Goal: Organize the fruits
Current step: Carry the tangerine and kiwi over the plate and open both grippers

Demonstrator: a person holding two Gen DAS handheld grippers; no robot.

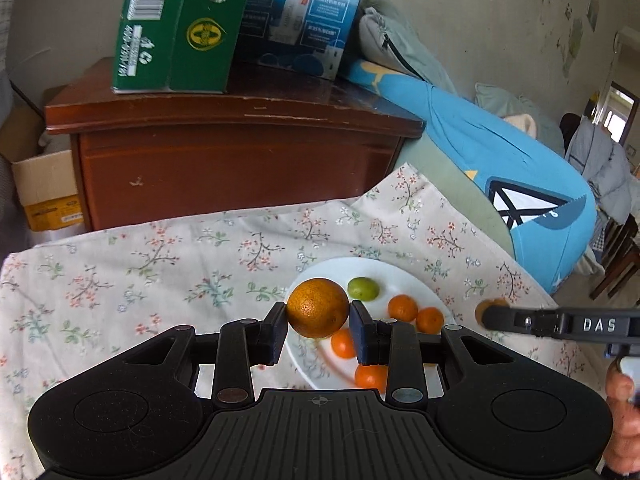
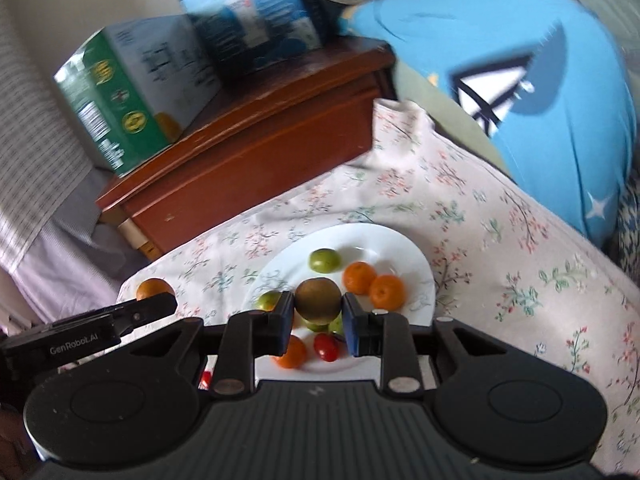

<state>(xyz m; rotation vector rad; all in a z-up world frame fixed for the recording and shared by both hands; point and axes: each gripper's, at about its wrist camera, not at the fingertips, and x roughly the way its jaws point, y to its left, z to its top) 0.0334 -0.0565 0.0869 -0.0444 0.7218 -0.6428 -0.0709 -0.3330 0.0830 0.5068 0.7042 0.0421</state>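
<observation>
My left gripper is shut on a large orange and holds it above the left edge of a white plate. The plate holds a green fruit and several small oranges. My right gripper is shut on a brown-green kiwi above the same plate, which holds green fruits, small oranges and a red cherry tomato. The right gripper also shows at the right edge of the left wrist view. The left gripper with its orange shows at the left of the right wrist view.
The plate sits on a floral cloth. Behind it stands a brown wooden cabinet with a green carton and a blue carton on top. A blue garment lies to the right. A cardboard box sits at far left.
</observation>
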